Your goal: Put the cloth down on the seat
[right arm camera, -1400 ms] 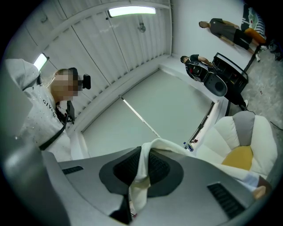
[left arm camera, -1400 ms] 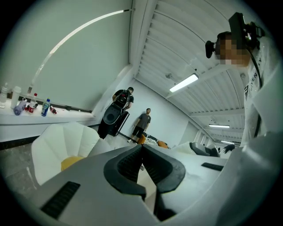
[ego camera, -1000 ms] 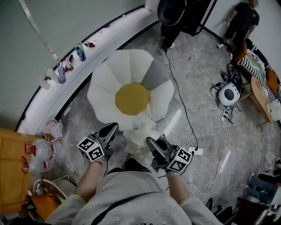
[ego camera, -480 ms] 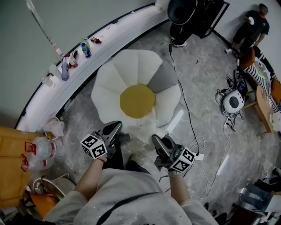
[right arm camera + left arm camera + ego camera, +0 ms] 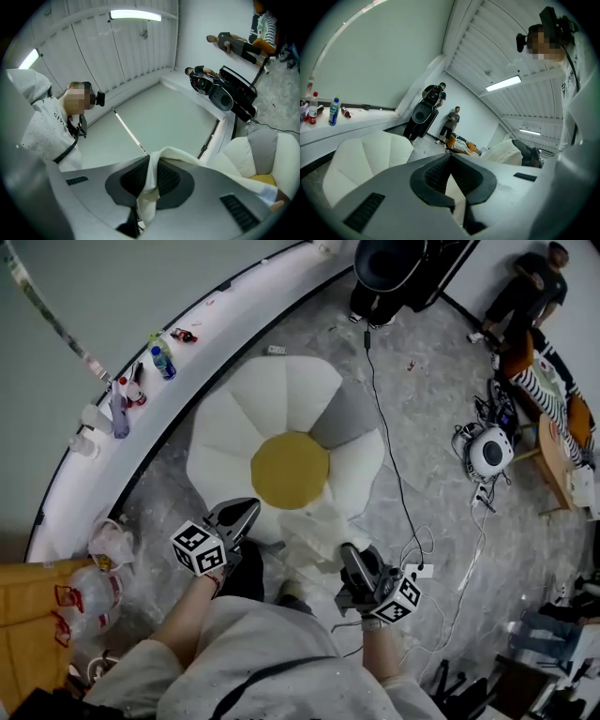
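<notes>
The seat [image 5: 234,409] is a big white flower-shaped cushion with a yellow centre, lying on the floor just ahead of me. A white cloth [image 5: 319,531] hangs bunched over its near petals. My right gripper [image 5: 352,559] is shut on the cloth [image 5: 150,187], which is pinched between its black pads [image 5: 168,180] and trails toward the seat [image 5: 248,150]. My left gripper [image 5: 246,517] hovers at the seat's near left edge. Its jaws meet at the tips [image 5: 451,157] with no cloth seen in them. From there the cloth [image 5: 504,152] shows off to the right.
A curved white ledge [image 5: 187,352] with bottles [image 5: 161,357] runs behind the seat. Black cables [image 5: 394,474] cross the floor to its right, near a round white device [image 5: 487,451]. People stand at the far right [image 5: 530,277]. An orange bag [image 5: 37,615] sits at the left.
Both grippers have travelled with the person toward the seat. The right gripper has drifted right, carrying the cloth with it; the left gripper now stands apart from the cloth.
</notes>
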A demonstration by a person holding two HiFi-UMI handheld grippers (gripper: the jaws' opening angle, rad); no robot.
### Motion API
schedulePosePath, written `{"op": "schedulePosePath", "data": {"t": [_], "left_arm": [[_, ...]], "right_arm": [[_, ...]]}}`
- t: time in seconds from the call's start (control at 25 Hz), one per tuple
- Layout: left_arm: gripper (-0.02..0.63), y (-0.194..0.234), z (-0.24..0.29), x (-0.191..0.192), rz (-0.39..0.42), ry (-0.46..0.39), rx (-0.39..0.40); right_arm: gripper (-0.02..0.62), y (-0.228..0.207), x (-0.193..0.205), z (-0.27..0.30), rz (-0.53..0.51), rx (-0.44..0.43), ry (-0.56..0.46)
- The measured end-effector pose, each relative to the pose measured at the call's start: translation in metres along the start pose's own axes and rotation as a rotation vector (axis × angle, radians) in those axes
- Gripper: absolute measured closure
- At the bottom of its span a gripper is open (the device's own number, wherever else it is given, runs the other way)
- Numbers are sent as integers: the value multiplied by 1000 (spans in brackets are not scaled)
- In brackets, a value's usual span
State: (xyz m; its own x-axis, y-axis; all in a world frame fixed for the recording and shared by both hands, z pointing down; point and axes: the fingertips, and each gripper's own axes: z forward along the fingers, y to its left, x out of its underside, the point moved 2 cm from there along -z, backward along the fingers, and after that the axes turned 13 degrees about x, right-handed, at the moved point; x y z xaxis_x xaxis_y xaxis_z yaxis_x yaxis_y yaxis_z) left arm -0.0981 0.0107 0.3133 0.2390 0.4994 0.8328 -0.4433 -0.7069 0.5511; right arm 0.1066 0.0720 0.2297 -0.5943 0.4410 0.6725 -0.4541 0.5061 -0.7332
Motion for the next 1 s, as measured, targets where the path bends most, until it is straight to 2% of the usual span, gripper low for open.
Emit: {"op": "schedulePosePath", "data": {"t": [0.4, 0.68, 1.0], "left_arm": [[592, 89, 19, -31, -28, 54, 66], [592, 132, 18, -45, -54, 76, 112], [592, 167, 11, -62, -51, 52, 98]], "right_arm": [[558, -25, -25, 98, -42, 79, -77], [558, -25, -37, 159, -89, 74, -96], [558, -19, -47, 209, -122, 33, -104]]}}
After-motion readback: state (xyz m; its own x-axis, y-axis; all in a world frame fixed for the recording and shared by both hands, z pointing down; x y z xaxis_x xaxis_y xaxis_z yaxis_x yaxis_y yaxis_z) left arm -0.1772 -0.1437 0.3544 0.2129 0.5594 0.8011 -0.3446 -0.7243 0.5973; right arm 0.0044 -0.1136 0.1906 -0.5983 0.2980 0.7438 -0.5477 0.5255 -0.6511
